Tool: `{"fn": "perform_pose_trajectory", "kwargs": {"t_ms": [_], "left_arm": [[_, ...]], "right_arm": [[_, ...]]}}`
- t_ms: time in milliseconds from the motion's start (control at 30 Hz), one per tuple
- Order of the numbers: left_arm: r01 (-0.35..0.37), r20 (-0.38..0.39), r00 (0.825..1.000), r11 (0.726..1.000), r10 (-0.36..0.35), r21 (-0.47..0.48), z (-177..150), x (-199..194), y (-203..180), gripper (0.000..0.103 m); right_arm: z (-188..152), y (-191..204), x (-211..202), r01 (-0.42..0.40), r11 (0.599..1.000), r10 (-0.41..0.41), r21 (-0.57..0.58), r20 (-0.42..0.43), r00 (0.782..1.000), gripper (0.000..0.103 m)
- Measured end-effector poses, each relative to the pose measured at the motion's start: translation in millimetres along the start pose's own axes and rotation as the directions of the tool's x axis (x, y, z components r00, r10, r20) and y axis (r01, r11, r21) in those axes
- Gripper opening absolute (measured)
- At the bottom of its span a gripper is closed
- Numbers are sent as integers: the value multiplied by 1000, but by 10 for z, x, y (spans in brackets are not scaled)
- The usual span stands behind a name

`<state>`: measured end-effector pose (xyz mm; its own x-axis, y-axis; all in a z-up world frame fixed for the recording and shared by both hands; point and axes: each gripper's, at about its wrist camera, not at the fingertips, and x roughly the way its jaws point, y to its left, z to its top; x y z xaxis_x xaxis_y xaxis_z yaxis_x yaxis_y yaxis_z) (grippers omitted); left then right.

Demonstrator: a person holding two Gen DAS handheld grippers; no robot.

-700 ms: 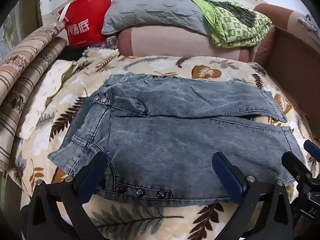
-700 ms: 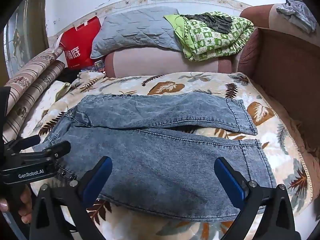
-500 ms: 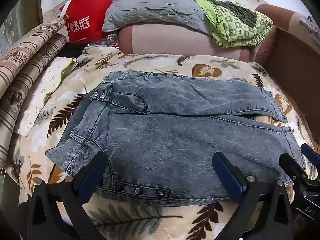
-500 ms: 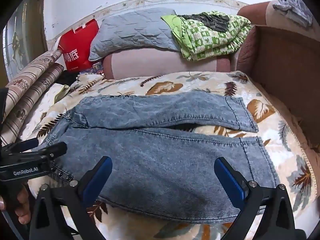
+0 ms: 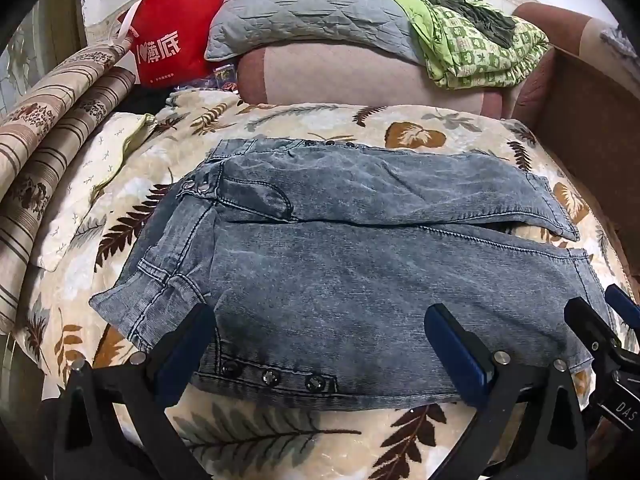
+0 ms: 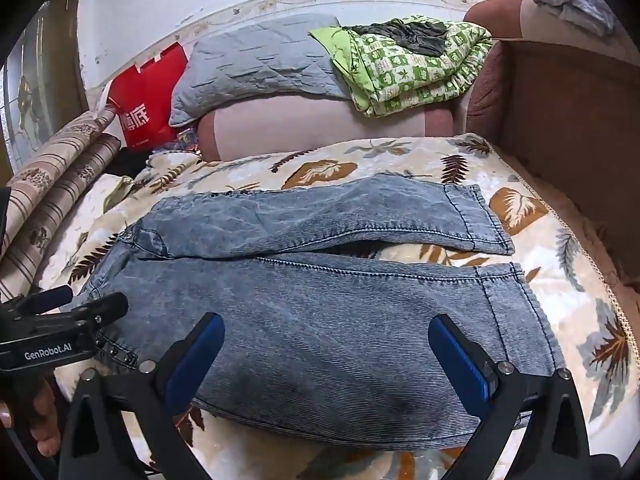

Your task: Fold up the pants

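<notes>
Grey-blue denim pants [image 5: 340, 264] lie flat on the leaf-print blanket [image 5: 280, 120], waist to the left, both legs running right, the far leg a little apart from the near one. My left gripper [image 5: 320, 340] is open, hovering over the near waist edge with its snap buttons [image 5: 272, 378]. My right gripper [image 6: 326, 350] is open above the near leg [image 6: 340, 320], close to its near edge. The right gripper shows at the left wrist view's right edge [image 5: 600, 328]; the left gripper shows at the right wrist view's left edge [image 6: 76, 310].
Along the back are a pink bolster [image 5: 360, 76], a grey pillow [image 5: 312, 8], a green quilt [image 5: 472, 48] and a red bag [image 5: 172, 48]. Rolled striped bedding [image 5: 48, 148] lies on the left. A brown wooden side panel [image 6: 572, 120] borders the right.
Both grippers have drifted slightly nearer the pants' near edge and tilted down a little. The pants have not moved. Both stay open.
</notes>
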<state>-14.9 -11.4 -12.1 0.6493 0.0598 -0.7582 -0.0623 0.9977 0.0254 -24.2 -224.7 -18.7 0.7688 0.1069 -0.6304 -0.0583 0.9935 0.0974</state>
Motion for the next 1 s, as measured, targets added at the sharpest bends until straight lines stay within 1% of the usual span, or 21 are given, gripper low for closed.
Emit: {"fn": "perform_pose_trajectory", "kwargs": {"t_ms": [267,433,500,700,1000], "left_arm": [[1,-2,1000,1000,-1,-19,-27,-8,29,103],[-1,4,1000,1000,1,-15,-47,-43,13,103],[1,0,1000,1000,-1,-18,5,-7,78,103],[0,-1,1000,1000,0,-23,25,27,93,103],[-4,-6,1000,1000,4,-27,-15,31,102,103]], "right_arm": [[-19,24,13,12,1000,-12,-10,-4,1000,103],[-29,22,36,15,1000,-15,-10,-11,1000,103],[-25,25,43,17,1000,-18,-12,-12,1000,103],[-36,39,59,30,999,-30,-29,-12,999,103],[-22,-24,37,32,999,-32,-8,-3,999,103]]}}
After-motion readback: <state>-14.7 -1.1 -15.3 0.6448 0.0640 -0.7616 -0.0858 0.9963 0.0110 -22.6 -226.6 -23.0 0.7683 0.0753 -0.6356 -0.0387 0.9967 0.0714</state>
